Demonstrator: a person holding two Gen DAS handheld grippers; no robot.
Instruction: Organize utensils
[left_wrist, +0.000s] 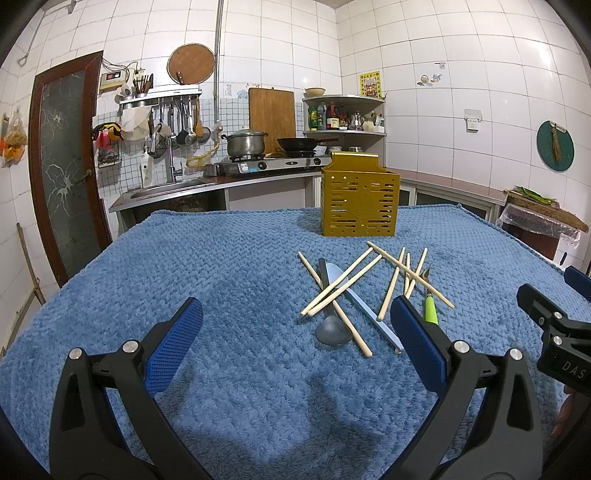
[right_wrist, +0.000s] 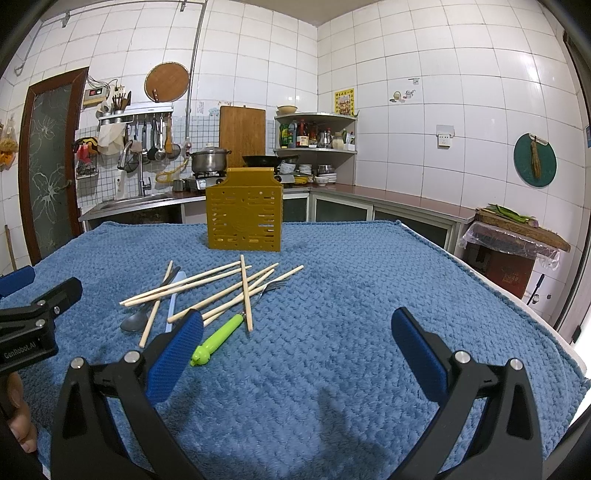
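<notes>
A gold perforated utensil holder (left_wrist: 360, 201) stands upright at the far side of the blue towel (left_wrist: 221, 266); it also shows in the right wrist view (right_wrist: 243, 219). In front of it lies a pile: several wooden chopsticks (left_wrist: 341, 282) (right_wrist: 207, 280), a grey spoon (left_wrist: 330, 332) (right_wrist: 135, 321), a pale blue knife (left_wrist: 364, 308) (right_wrist: 175, 295) and a green-handled fork (left_wrist: 430, 308) (right_wrist: 216, 339). My left gripper (left_wrist: 297, 338) is open and empty, just short of the pile. My right gripper (right_wrist: 297, 345) is open and empty, to the right of the pile.
The towel covers the whole table; its right edge (right_wrist: 498, 291) drops off beside a wrapped box (right_wrist: 513, 251). A kitchen counter with sink (left_wrist: 173, 186), stove and pot (left_wrist: 245, 144) runs behind the table. Each gripper shows at the other view's edge (left_wrist: 557, 332) (right_wrist: 33, 317).
</notes>
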